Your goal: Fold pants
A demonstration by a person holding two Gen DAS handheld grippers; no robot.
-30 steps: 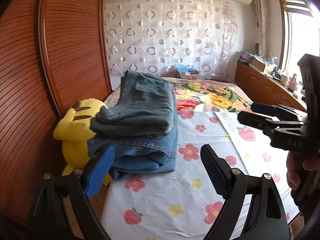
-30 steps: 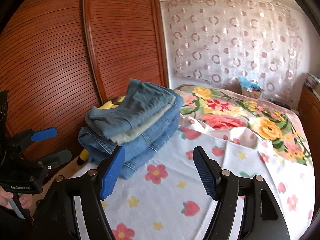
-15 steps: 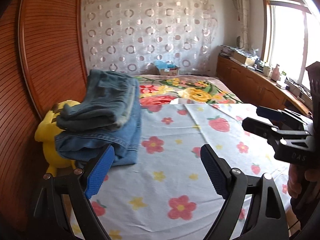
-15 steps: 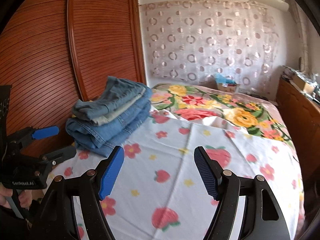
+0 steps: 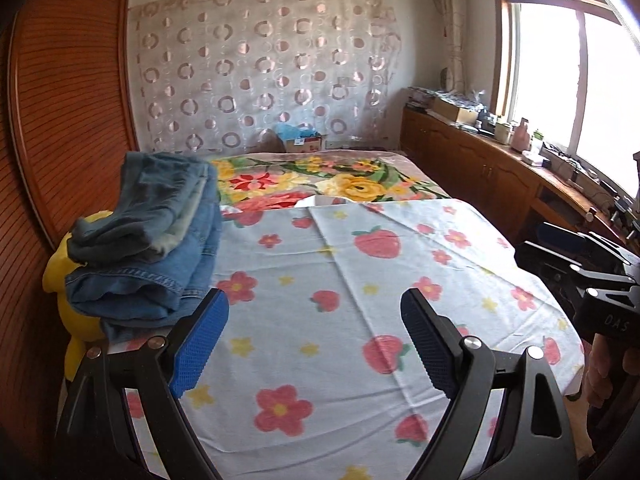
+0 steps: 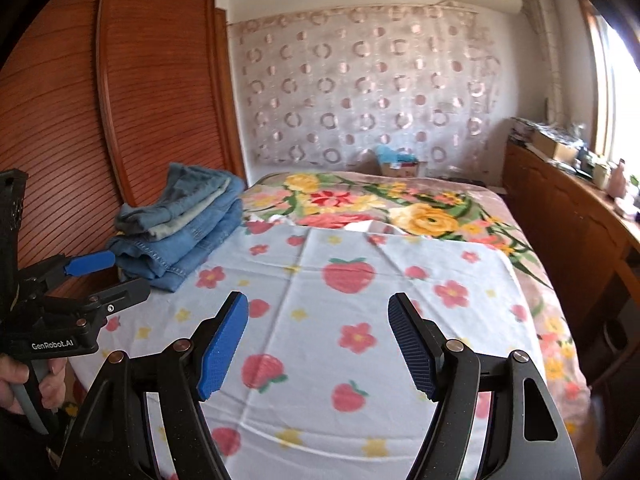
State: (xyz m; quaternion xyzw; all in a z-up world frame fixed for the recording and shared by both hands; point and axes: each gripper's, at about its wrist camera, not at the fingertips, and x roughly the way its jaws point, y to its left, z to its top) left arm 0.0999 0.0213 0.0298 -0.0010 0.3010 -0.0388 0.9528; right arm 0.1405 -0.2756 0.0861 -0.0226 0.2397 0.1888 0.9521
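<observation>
A stack of folded jeans (image 5: 160, 236) sits at the left edge of the bed (image 5: 472, 232), in the left middle of the left wrist view and likewise at middle left in the right wrist view (image 6: 184, 232). At least three garments show in it: a grey-blue pair on top, a pale layer under that, and mid-blue denim at the bottom. The stack leans partly on a yellow plush toy (image 5: 64, 276) wedged against the wooden wardrobe (image 5: 60, 100).

The strawberry-and-flower sheet (image 5: 340, 280) spread over the near half of the bed lies bare; no unfolded pants show on it, nor on the floral blanket (image 5: 340, 180) beyond.

The left tongs (image 5: 316, 336) stand wide with nothing between the pads, only sheet visible through the gap. The right tongs (image 6: 318, 344) are equally wide and hold nothing.

By my reading, the folding shown here is done for the pairs in the stack, and both tools are between items. What remains cannot be told: any further pants would lie outside both views. If there are more, the next step is fetching one and laying it flat on the bare sheet; if not, the task is essentially complete.
</observation>
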